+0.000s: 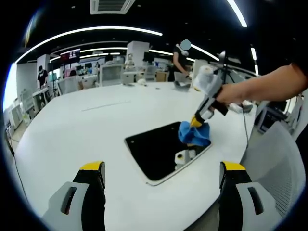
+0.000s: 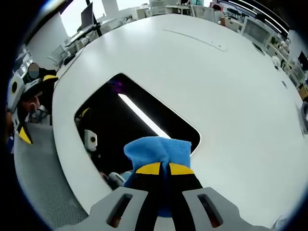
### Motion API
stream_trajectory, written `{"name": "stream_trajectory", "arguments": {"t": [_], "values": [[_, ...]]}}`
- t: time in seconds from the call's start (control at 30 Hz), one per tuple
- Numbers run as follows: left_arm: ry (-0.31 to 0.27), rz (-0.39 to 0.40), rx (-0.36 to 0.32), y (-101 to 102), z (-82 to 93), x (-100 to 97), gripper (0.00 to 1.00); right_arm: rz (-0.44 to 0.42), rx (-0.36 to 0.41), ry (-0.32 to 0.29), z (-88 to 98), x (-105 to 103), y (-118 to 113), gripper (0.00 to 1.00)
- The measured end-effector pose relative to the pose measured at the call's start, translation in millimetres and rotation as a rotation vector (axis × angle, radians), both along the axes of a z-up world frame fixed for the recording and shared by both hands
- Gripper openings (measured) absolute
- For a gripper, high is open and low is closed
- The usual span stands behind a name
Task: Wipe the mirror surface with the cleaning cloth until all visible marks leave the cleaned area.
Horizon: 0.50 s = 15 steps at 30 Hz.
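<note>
At the centre of the left gripper view, a dark rectangular mirror with rounded corners lies flat on a large white table. The mirror sits near the table edge at the lower right of the frame. A blue cleaning cloth rests on the mirror's right-hand portion. The right gripper enters from the upper right of the frame, held by a person's hand, and its yellow-tipped jaws pinch the top of the cloth. The left gripper appears at the bottom of the frame; its two jaws are spread wide apart, hold nothing, and sit short of the mirror. A grey mesh chair stands at the lower right, beside the table edge. Desks, monitors and a standing person occupy the upper background.

In the right gripper view, the right gripper rises from the bottom centre with its jaws pressed together on the cleaning cloth, which bunches just above the yellow tips. The cloth lies against the lower edge of the mirror, which fills the centre-left of the frame and reflects a bright ceiling light strip. The white table extends across the upper and right areas. The left gripper is partly visible at the far left edge of the frame, beyond the table edge.
</note>
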State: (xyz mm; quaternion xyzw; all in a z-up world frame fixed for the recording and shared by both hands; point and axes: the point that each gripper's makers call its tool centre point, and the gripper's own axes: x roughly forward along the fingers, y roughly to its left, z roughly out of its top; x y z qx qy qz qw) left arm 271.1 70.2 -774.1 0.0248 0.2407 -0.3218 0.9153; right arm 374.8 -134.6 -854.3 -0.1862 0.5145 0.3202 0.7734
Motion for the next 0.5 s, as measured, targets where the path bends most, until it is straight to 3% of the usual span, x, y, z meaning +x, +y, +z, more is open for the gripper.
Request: {"name": "stream_trajectory", "arguments": {"t": [0.5], "values": [[0.003, -0.004, 0.008, 0, -1.4, -0.5, 0.99, 0.003, -0.025, -0.009, -0.4, 22, -2, 0.00]]}}
